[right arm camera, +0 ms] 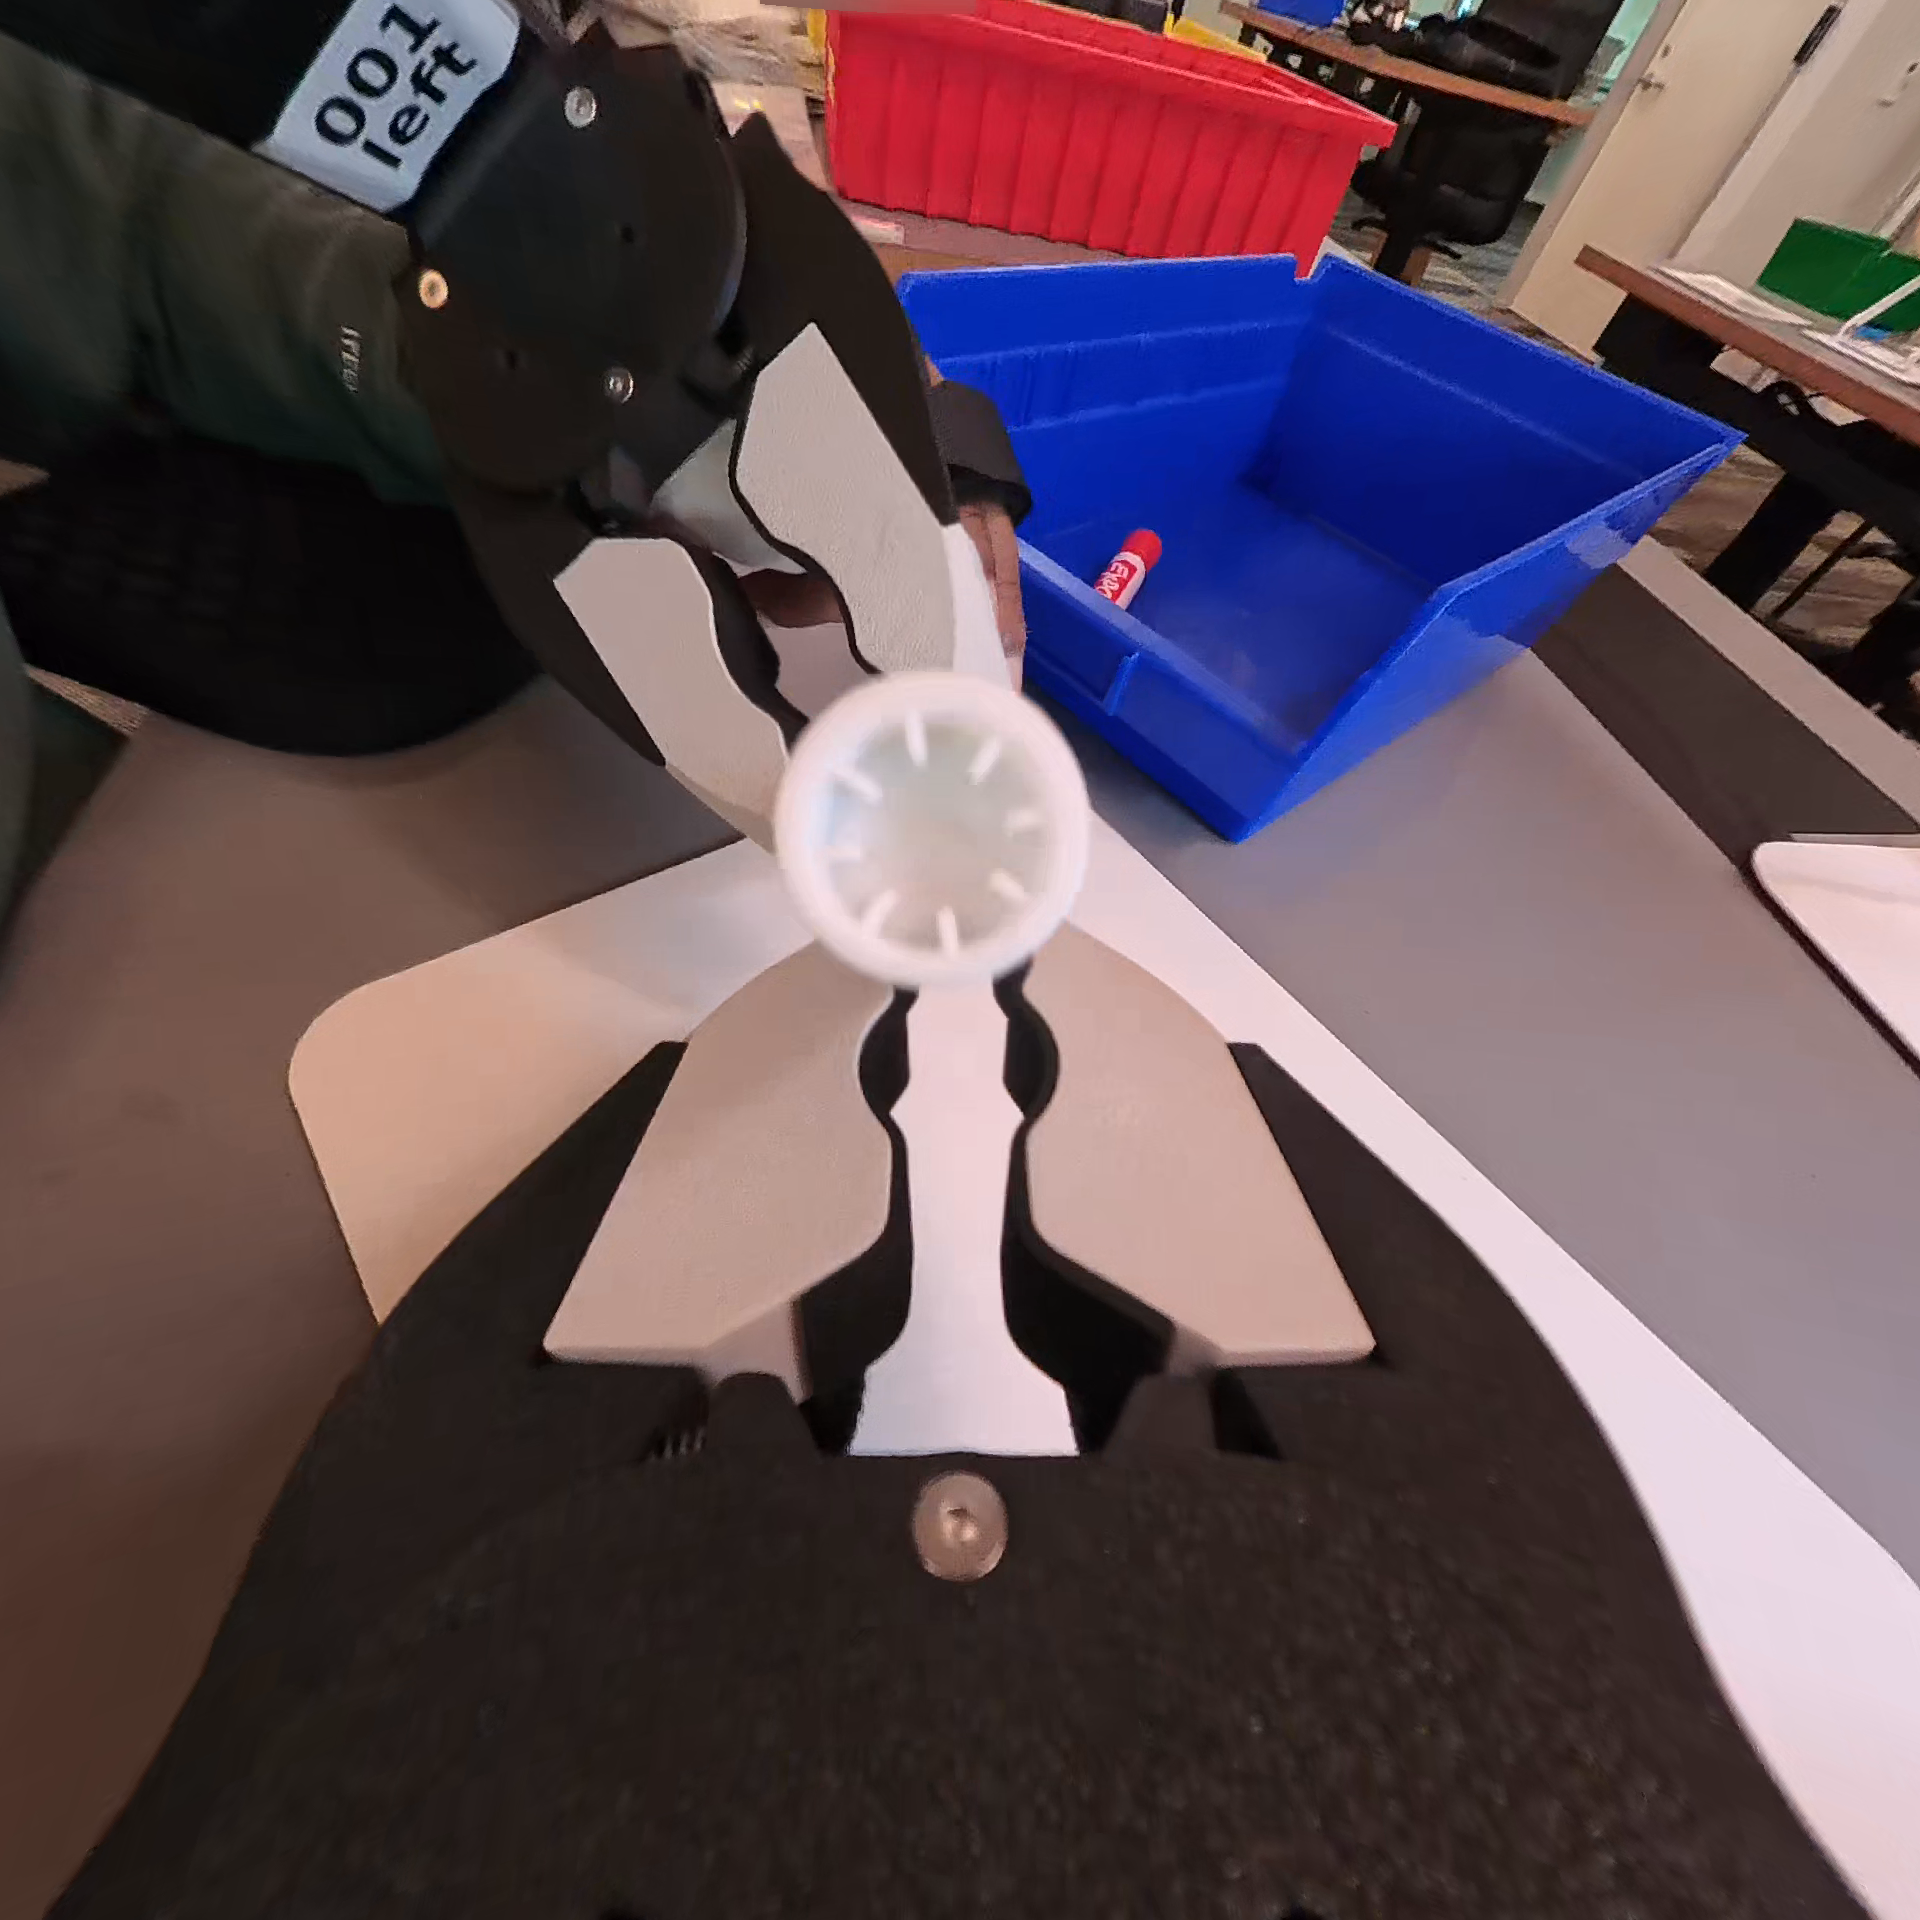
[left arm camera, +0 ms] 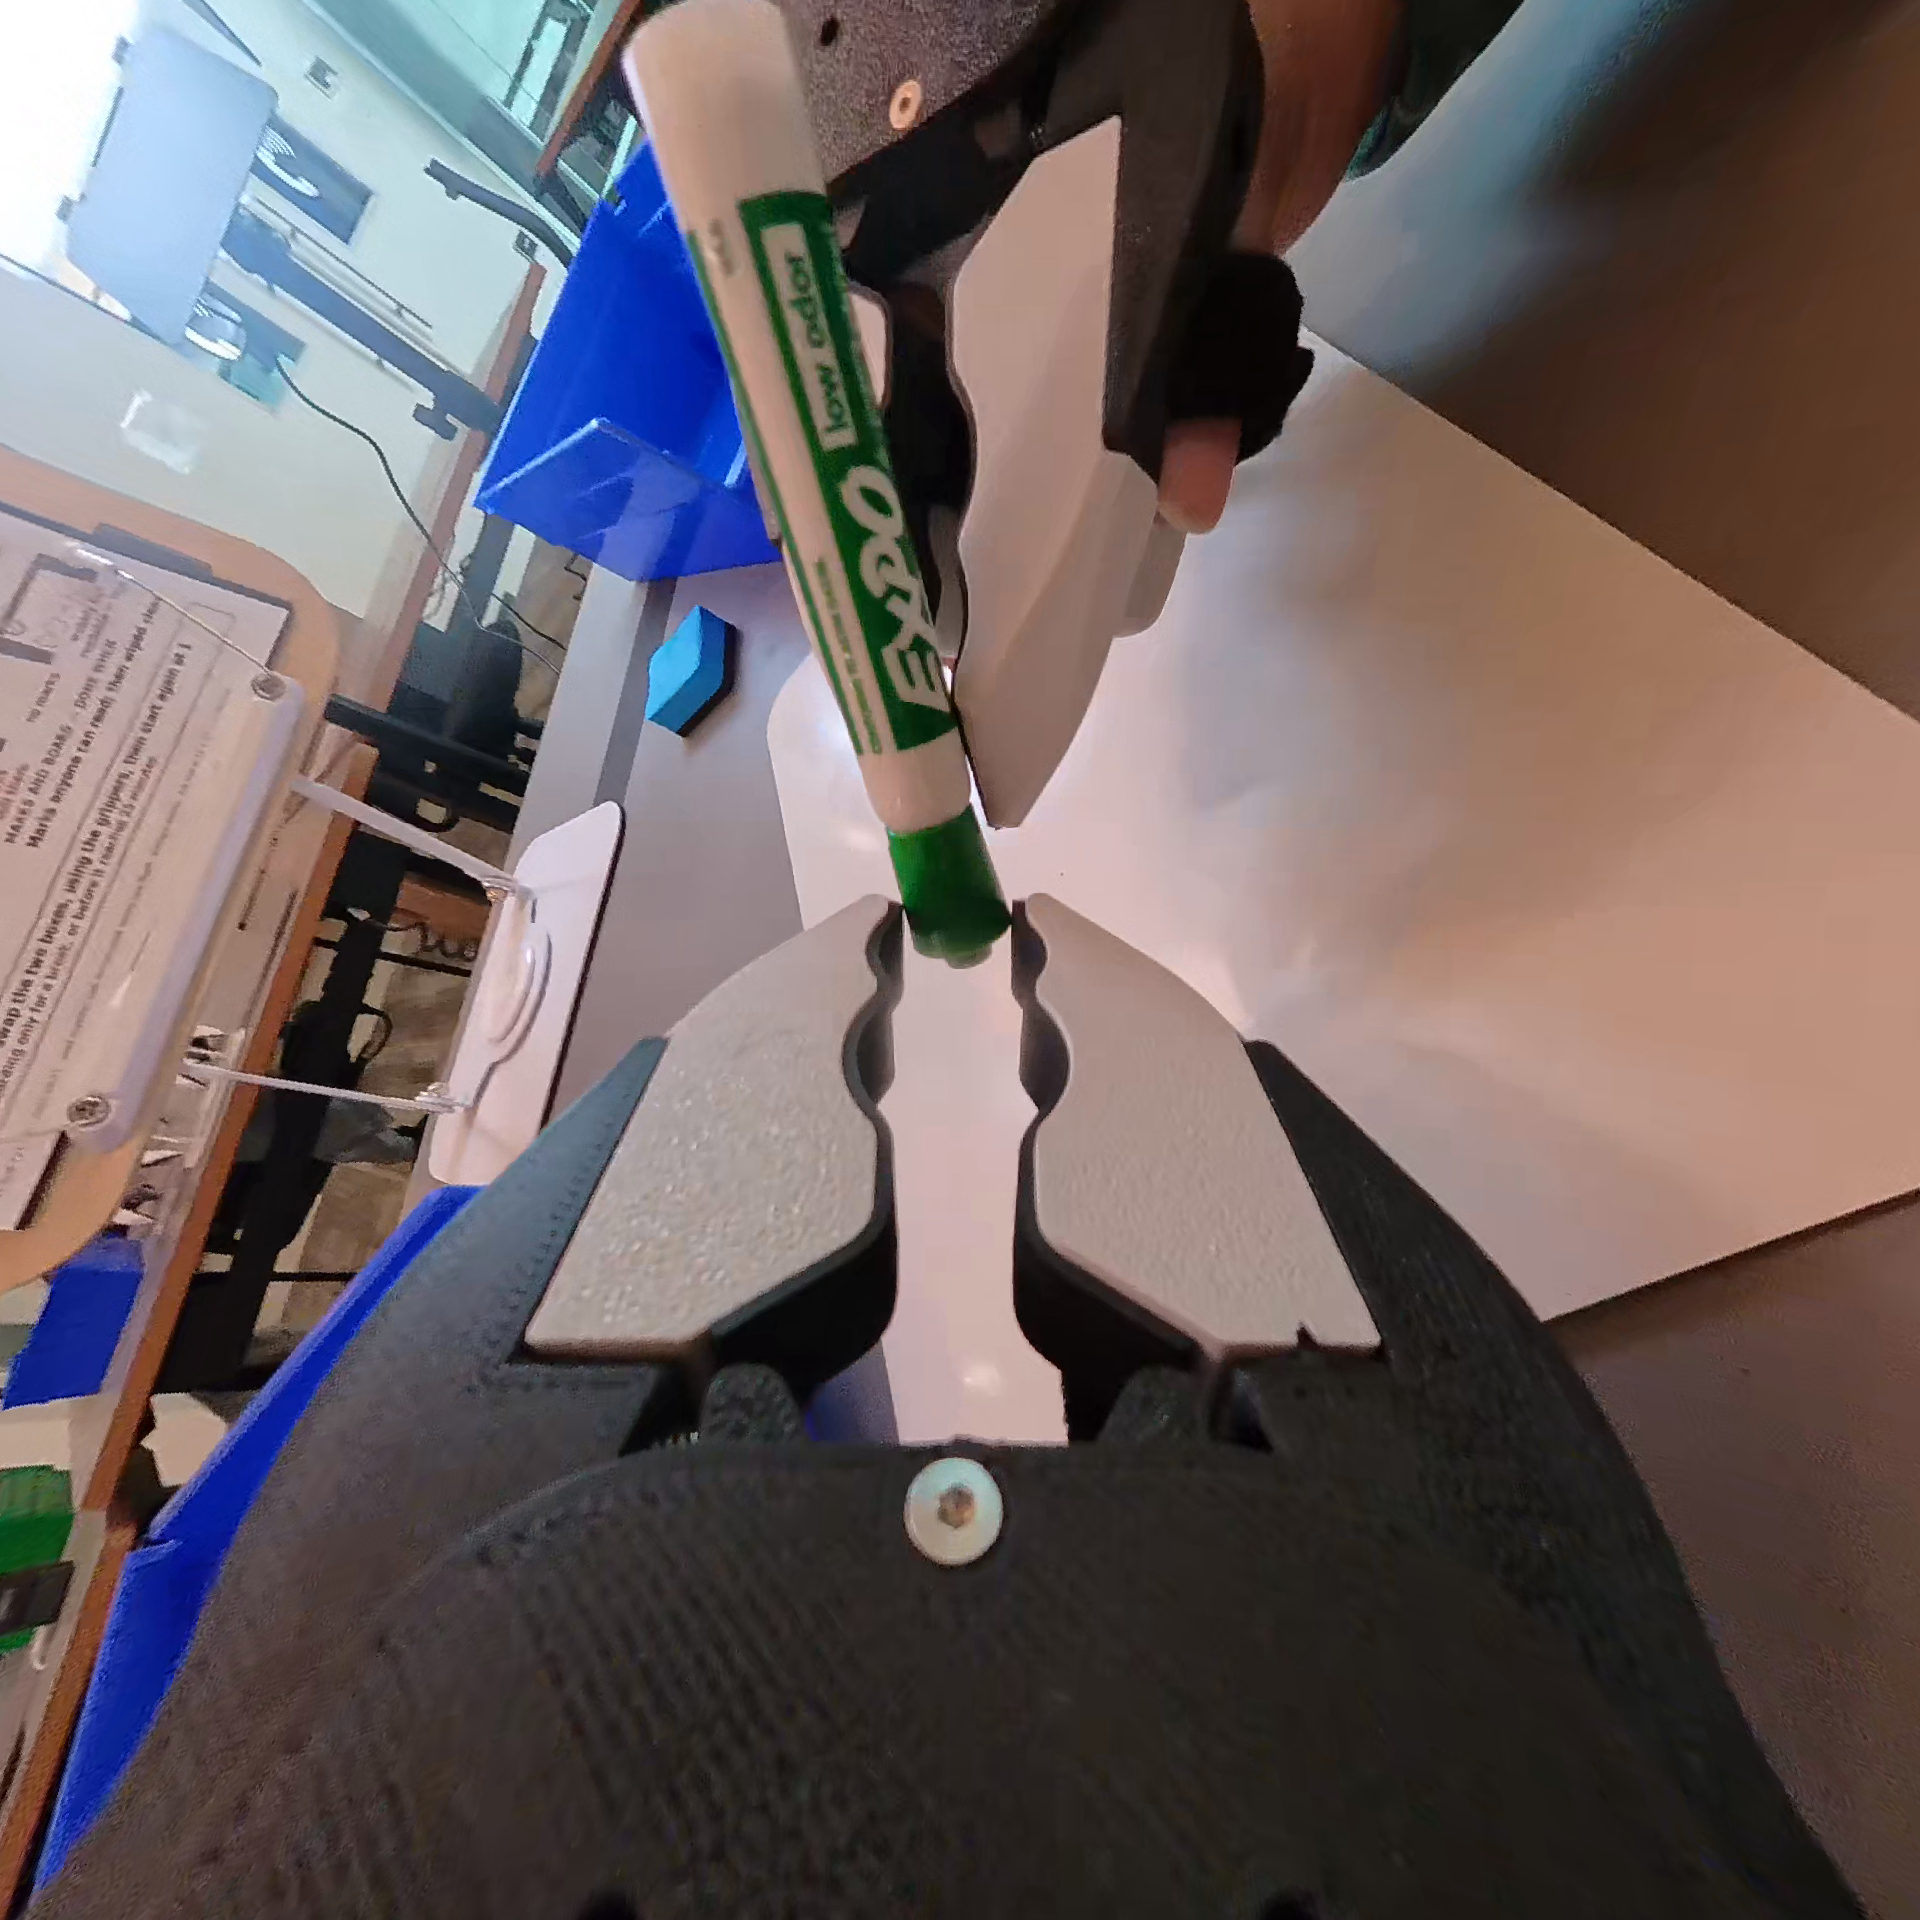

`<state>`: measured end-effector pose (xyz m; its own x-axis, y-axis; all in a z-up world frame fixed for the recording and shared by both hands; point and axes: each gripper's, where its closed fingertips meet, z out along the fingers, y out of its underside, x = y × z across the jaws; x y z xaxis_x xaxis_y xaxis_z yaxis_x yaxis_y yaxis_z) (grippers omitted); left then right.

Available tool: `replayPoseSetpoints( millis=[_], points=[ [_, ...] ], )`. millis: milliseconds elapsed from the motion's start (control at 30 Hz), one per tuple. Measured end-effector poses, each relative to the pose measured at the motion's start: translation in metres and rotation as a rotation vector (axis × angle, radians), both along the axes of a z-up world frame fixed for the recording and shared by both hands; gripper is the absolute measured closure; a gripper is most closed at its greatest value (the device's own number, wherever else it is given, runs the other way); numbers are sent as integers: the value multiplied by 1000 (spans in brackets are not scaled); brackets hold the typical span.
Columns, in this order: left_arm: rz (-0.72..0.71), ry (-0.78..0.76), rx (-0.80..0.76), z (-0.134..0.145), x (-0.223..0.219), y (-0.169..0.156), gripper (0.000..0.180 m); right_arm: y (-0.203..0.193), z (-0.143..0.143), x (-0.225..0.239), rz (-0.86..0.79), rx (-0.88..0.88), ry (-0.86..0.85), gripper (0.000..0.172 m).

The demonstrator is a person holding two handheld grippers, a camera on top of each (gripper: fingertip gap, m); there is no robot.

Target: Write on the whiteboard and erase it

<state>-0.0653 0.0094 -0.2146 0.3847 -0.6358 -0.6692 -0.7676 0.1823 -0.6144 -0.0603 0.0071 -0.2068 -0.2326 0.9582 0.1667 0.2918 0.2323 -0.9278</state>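
Each camera rides its own hand-held gripper, close above the whiteboard (right arm camera: 1195, 1039) on the tabletop (right arm camera: 1507, 935), facing the other from opposite ends of the marker (left arm camera: 821, 499), both sharing board and blue bin (right arm camera: 1351, 499).

1. Office or lab workroom, open plan.
2. Grey table (right arm camera: 1455, 987) with plastic bins: blue bin (right arm camera: 1351, 499), red bin (right arm camera: 1091, 135).
3. More desks (right arm camera: 1766, 343) behind, dark office chair (right arm camera: 1475, 125).
4. Printed instruction sheet (left arm camera: 114, 790) in a clear stand.
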Motion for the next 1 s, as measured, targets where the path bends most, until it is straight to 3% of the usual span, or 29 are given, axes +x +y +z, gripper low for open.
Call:
replayPoseSetpoints(
  millis=[100, 133, 333, 733, 900, 1000],
  points=[
    [-8, -7, 19, 1, 1, 0, 161, 0, 3, 1, 0, -13, 10, 163],
    [-5, -11, 14, 1, 0, 1, 161, 0, 3, 1, 7, -14, 15, 172],
    [-17, -3, -34, -4, 3, -3, 162, -8, 0, 1, 45, -5, 10, 172],
    [7, -61, -95, -2, -4, 1, 162, 3, 1, 1, -5, 16, 11, 147],
    [50, 35, -95, -14, -10, 4, 162, 9, 4, 0, -47, 36, 13, 125],
    [83, 135, -86, -26, -16, 7, 162, 4, 4, -2, -47, 82, 7, 121]
  ],
)
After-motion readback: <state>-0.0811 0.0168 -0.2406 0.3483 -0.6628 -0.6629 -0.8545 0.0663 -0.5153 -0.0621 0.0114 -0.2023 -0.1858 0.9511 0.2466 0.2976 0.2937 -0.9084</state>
